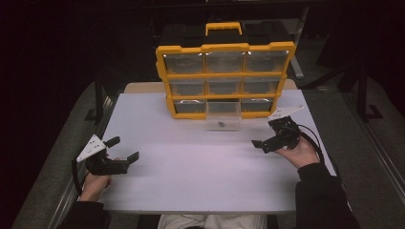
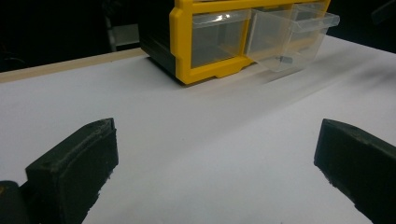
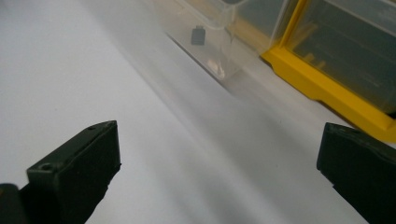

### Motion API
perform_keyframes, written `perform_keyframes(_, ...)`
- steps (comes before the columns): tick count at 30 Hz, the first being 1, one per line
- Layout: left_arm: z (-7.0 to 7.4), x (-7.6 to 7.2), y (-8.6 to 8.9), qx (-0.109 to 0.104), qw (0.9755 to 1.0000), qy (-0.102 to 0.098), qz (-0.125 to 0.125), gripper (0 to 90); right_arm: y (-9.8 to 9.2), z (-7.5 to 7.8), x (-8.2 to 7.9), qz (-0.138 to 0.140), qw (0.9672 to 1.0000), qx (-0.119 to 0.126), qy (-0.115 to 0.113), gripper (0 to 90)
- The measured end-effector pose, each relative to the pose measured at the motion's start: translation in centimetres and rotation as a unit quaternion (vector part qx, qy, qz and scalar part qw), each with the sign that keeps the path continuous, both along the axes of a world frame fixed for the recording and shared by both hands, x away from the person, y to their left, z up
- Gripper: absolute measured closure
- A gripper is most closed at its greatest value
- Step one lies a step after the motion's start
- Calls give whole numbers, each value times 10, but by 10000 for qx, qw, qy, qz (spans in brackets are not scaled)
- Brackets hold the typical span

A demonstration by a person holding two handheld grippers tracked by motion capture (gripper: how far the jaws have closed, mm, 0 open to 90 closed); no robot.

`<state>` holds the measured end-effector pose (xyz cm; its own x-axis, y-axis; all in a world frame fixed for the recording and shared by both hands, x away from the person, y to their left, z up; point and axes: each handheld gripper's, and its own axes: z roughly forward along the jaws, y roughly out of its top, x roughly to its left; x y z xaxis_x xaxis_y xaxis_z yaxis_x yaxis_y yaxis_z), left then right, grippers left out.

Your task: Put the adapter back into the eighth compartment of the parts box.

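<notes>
Currently both claws are released: left claw (image 1: 125, 149) near the counter (image 1: 191, 167) edge, right claw (image 1: 263, 138) beside the pulled-out clear drawer (image 1: 223, 116) of the yellow organizer (image 1: 224, 78). Approach squarely; grip the small dark part (image 3: 198, 35) inside, avoiding the walls

Glossy yellow plastic organiser (image 1: 224, 48) with clear plastic drawer (image 1: 223, 116) at upper centre; smooth matt white table (image 1: 200, 167); rough matt black jaws below.
</notes>
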<state>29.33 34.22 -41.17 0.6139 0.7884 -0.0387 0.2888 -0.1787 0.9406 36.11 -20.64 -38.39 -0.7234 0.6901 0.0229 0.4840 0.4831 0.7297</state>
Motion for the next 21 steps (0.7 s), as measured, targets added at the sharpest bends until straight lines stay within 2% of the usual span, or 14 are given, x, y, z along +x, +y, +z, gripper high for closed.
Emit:
perform_keyframes(6,0,0,0,3,10000,-8,4,0,-9,-9,-10,-80,9999,106,-29,0)
perform_keyframes(15,0,0,0,-3,10000,-12,6,0,-29,-21,-25,-359,9985,379,-149,0)
perform_keyframes(21,0,0,0,-4,10000,-18,2,0,-37,-28,-35,-452,9979,410,-217,0)
